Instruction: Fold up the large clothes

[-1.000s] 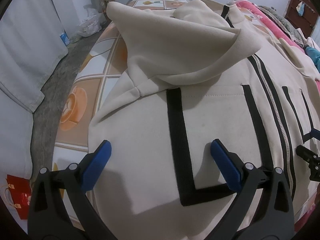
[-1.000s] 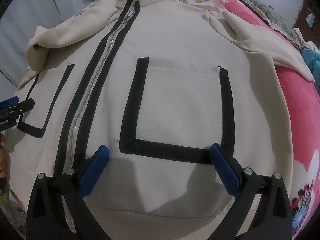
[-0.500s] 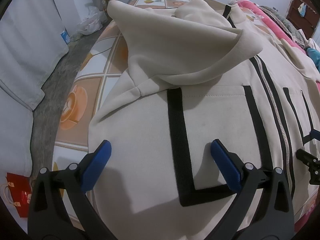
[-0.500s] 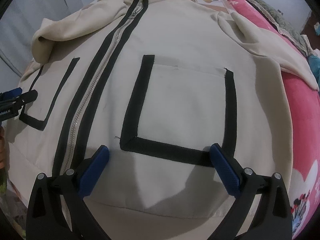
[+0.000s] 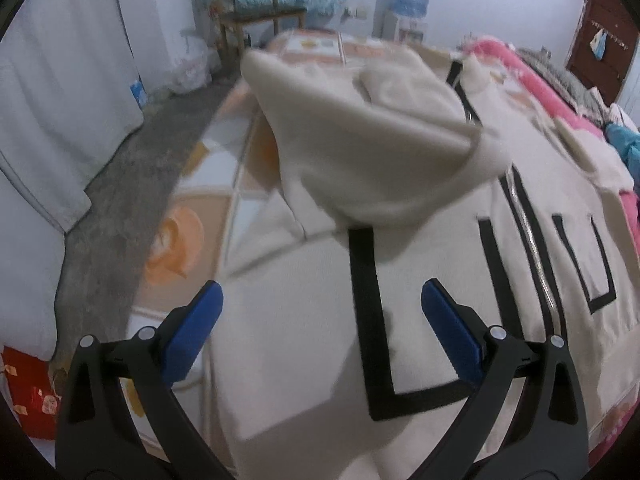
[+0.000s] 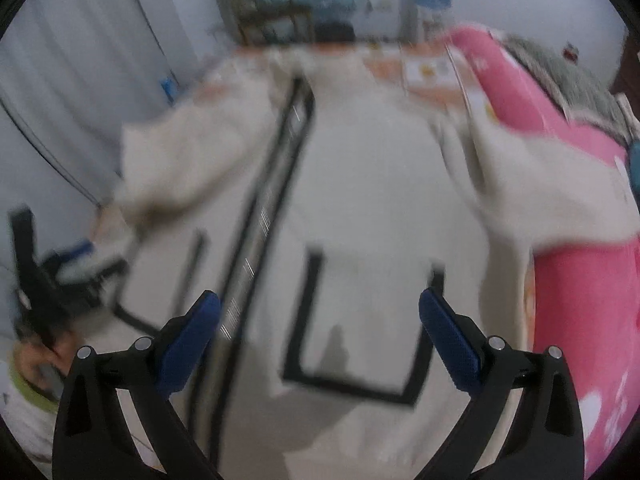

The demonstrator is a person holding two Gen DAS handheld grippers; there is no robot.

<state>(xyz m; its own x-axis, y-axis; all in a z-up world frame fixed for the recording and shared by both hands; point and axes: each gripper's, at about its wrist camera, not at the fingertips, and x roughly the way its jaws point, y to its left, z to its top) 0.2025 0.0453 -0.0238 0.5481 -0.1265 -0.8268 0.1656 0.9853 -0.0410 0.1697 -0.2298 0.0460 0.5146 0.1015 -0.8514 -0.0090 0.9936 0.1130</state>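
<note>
A cream zip-up jacket (image 5: 420,272) lies spread front-up across the bed (image 5: 188,216), its hem toward the near edge and its collar toward the far edge. A silver zipper (image 6: 256,264) bordered by black stripes runs up the middle of it, and a black-trimmed patch pocket (image 6: 360,312) sits on each front panel. In the left wrist view one sleeve (image 5: 360,140) is folded in over the chest, its cuff end reaching close to the zipper. In the right wrist view, which is blurred, the other sleeve (image 6: 532,184) lies out toward the right edge of the bed, over a pink blanket (image 6: 580,292).

The left hand-held gripper (image 5: 322,320) hangs above the jacket's lower left panel with its blue-padded jaws spread wide, grasping nothing; it appears again as a dark blur at the left border of the right wrist view. The right hand-held gripper (image 6: 320,322) hangs over the other pocket, likewise spread wide and empty.

The bed cover carries an orange cup pattern. Beyond the far edge of the bed stand a wooden chair (image 5: 256,12) and a water dispenser (image 5: 408,4) against the wall; a grey floor (image 5: 120,200) runs along the left edge of the bed.
</note>
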